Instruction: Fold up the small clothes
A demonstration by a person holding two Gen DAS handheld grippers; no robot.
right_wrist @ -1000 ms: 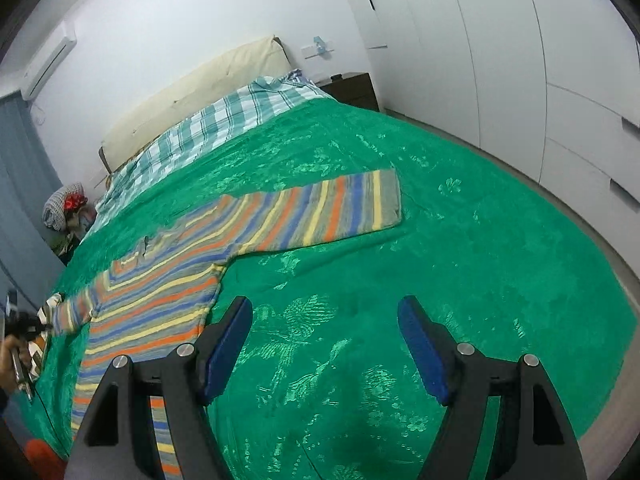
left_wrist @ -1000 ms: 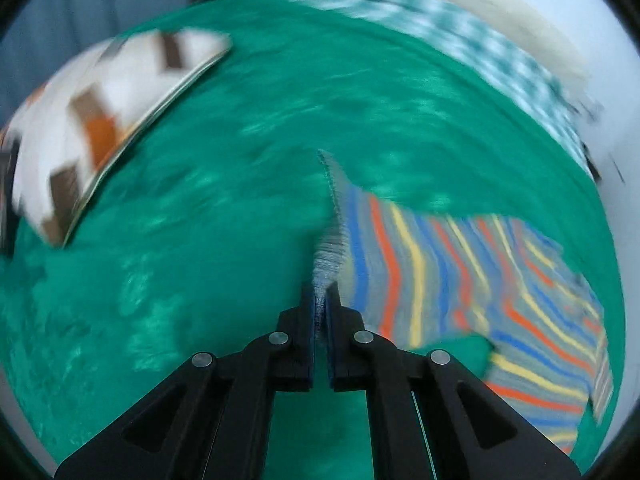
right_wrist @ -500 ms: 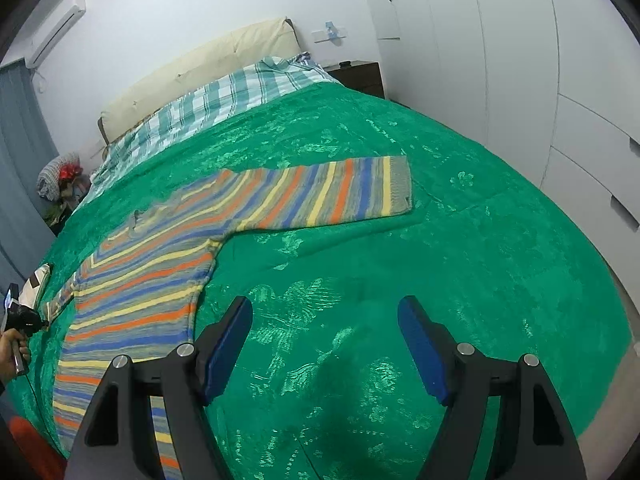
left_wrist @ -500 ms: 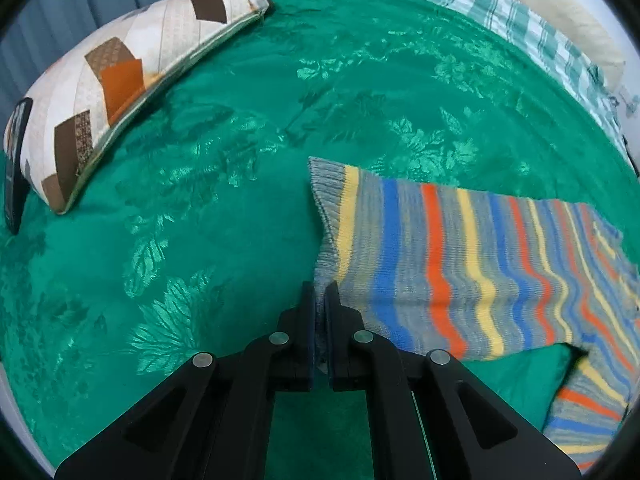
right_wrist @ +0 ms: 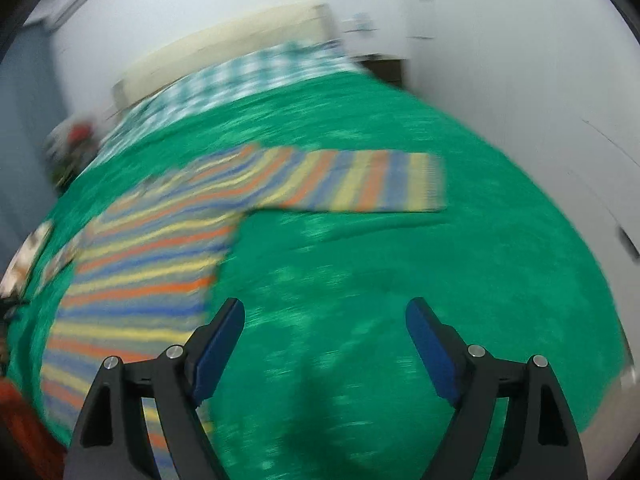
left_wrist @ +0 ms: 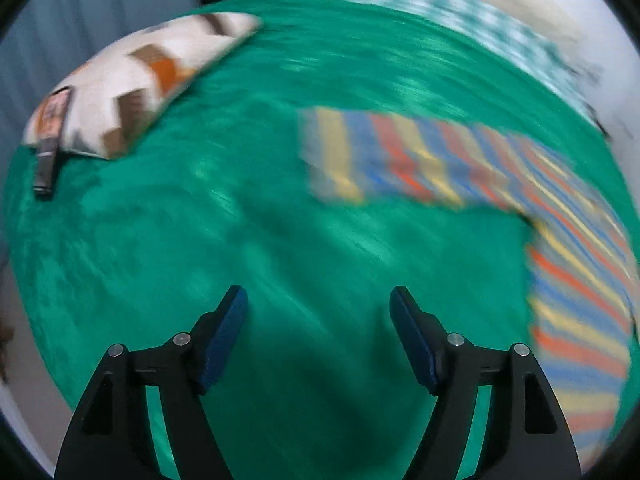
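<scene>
The striped knitted sweater (right_wrist: 152, 272) lies flat on the green bedspread (right_wrist: 360, 280); soft and floppy, best pinched at a cuff or hem. The left gripper (left_wrist: 319, 312) has just opened wide and holds nothing; the right gripper (right_wrist: 325, 320) too.

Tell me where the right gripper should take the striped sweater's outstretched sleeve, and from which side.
Probably at the cuff, the sleeve's free end. The sweater lies flat on the green bedspread with that sleeve stretched out sideways, so the cuff edge is exposed. Bring the open right gripper down from above, one finger slipped under the cuff edge, then fold it towards the body.
</scene>
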